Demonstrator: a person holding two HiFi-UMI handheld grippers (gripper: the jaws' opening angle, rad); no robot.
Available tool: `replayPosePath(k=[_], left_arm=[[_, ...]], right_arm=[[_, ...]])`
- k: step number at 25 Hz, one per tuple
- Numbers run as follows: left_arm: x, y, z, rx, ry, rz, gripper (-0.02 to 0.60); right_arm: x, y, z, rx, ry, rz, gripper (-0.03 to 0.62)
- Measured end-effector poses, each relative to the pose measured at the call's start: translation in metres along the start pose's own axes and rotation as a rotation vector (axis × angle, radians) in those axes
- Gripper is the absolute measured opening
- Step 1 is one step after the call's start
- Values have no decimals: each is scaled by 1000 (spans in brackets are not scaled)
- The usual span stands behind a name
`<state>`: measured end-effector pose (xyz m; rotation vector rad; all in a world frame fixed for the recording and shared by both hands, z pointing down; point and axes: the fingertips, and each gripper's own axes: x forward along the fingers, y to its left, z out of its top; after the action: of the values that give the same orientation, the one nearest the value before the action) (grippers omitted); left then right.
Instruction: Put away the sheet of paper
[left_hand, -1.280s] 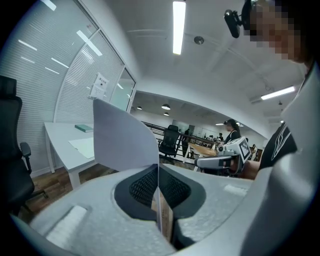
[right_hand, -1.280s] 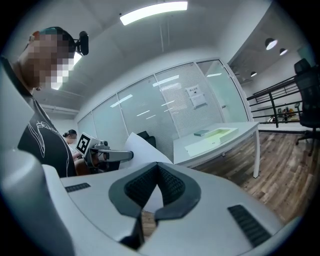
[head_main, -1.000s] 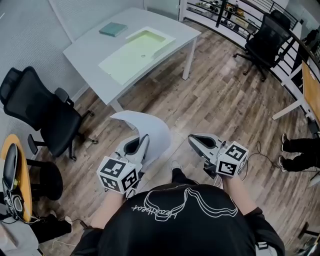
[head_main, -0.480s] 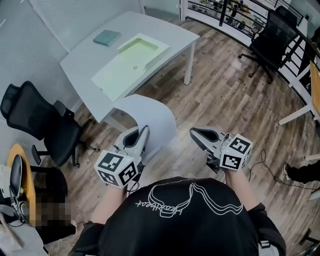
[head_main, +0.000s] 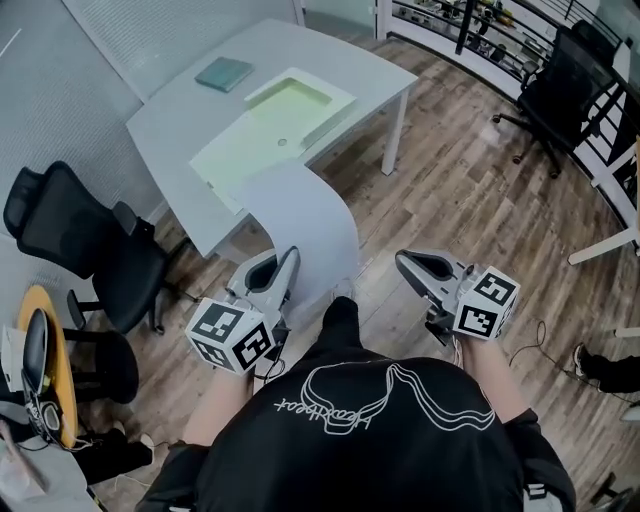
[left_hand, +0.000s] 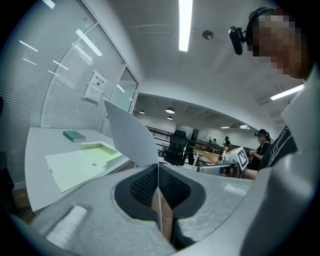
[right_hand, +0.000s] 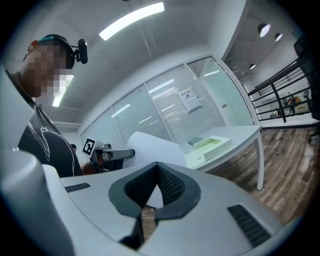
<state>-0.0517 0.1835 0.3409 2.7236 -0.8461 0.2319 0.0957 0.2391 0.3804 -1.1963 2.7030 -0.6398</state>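
Item: left gripper, jaws pressed together and pinching the lower edge of the sheet of paper. The sheet is rising from the jaw tips and curling forward, its top overlapping the near edge of the white table in the head view. Item: right gripper, jaws closed tip to tip with nothing between them, riding beside the left one and clear of the sheet. Surface: the table is standing ahead of both grippers, carrying a pale green tray and, beyond that, a teal book towards its far side. Room: a wood-plank floor is lying beneath the grippers. A black office chair is sitting to the left of the left gripper. A second black chair is standing far ahead and to the right of the right gripper. A blind-covered wall is running behind the table, left of the left gripper's line.
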Motion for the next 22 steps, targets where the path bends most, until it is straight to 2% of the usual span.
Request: replayPosePath(k=[7,14,19,22], left_arm=[[53,75,11,-52,7,18,9],[123,171,36,-85,41,48,9],[160,244,62,-61,40,86,9],[172,292,72,-83,36,124,9]], right_arm=[[56,-60,20,29,21,-5,9],[128,-147,53,67,52,-31,9],[193,-199,76,68,98,-10,9],[233,-222,90,62,124,11,9]])
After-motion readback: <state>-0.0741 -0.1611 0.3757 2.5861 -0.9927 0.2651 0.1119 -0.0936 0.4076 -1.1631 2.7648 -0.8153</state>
